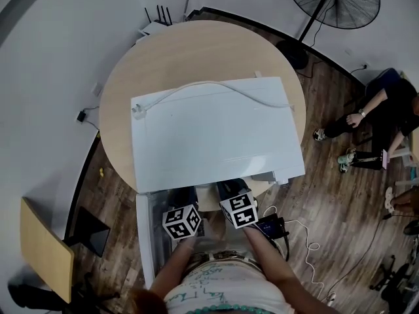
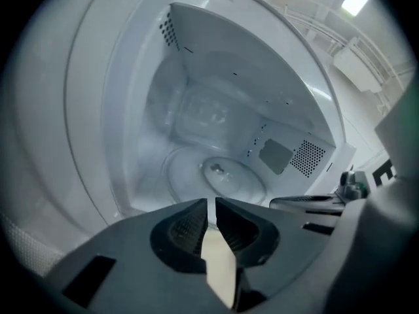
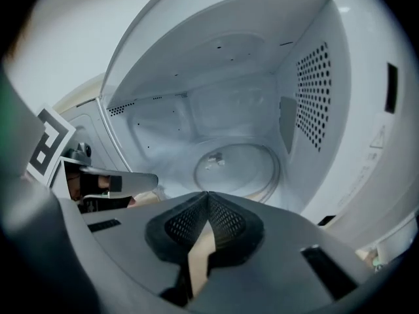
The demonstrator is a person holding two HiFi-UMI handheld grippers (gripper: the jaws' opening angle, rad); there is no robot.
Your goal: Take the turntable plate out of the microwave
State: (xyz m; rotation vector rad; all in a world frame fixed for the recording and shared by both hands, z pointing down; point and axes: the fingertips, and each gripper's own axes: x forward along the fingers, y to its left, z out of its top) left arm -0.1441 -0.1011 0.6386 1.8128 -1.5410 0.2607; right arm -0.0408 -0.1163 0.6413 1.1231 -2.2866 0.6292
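Microwave (image 1: 216,133) on tabletop (image 1: 170,51), cord (image 1: 216,87) across its top. Door (image 1: 145,234) stands open at microwave's front left, past tabletop edge. Turntable plate (image 3: 236,169) flat on cavity floor, centred. Left tongs (image 2: 211,208) and right tongs (image 3: 207,198) side by side just before opening, short of plate. Fan (image 1: 332,2) on floor behind tabletop, right. Seated person (image 1: 380,120) on floor, well right of tabletop.

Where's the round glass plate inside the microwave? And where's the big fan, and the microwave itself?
turntable plate (image 3: 237,170): right gripper view, middle of the glass disc on the oven floor.
fan (image 1: 350,5): head view, on its round wire cage.
microwave (image 1: 216,126): head view, on its white top panel.
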